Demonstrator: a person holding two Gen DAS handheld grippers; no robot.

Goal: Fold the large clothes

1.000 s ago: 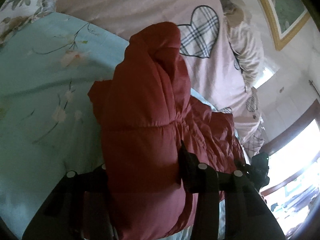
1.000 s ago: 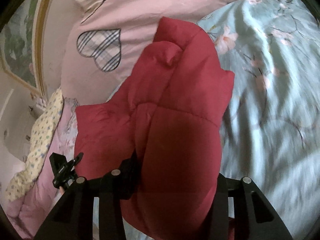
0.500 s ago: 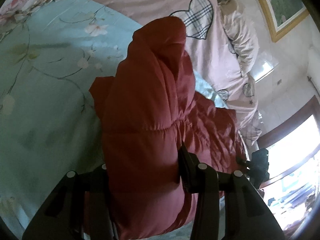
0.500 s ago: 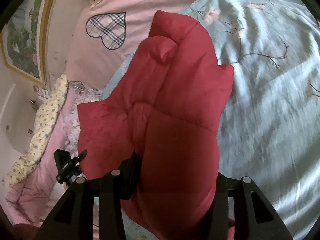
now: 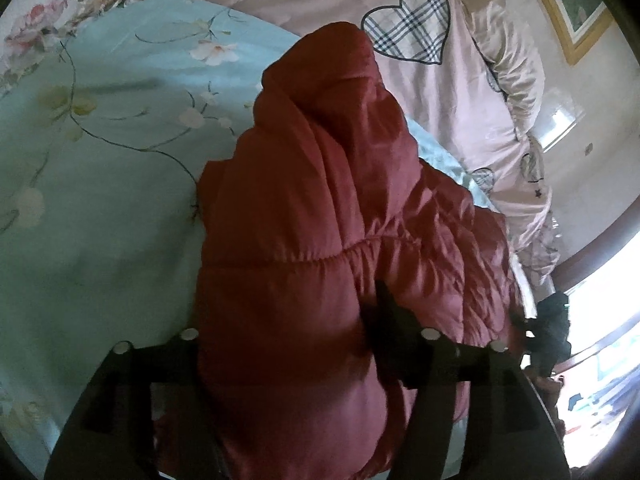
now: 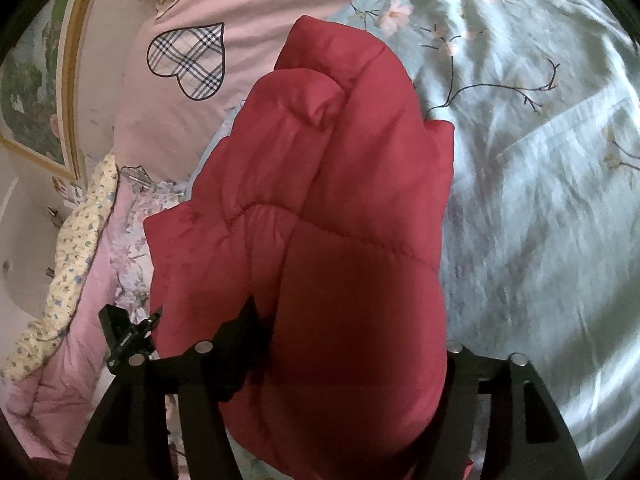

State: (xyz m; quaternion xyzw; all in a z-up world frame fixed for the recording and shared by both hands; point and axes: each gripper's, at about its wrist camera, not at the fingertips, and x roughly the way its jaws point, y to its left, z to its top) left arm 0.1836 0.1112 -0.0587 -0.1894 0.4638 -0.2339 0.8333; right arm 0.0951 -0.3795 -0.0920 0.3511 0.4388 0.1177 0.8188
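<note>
A bedroom is shown: a bed covered by a pale blue floral sheet, with a pink heart-patterned quilt bunched toward the wall and a gilt-framed picture hung above it. A bright window is seen at the far right of the left wrist view.

A red padded jacket is held over the sheet, one bunched thickness of it gripped by each tool. The left gripper is closed around a thick quilted bundle, its right finger pressed into the fabric; its other finger is hidden behind the padding. The right gripper is likewise clamped on a puffy fold, and the other tool is glimpsed at the lower left of its view.

The garment appears to be taken at two points along one edge so that it can be carried evenly and laid over itself; whether any part rests on the bed cannot be told. The fold is judged to be under way, not finished.
</note>
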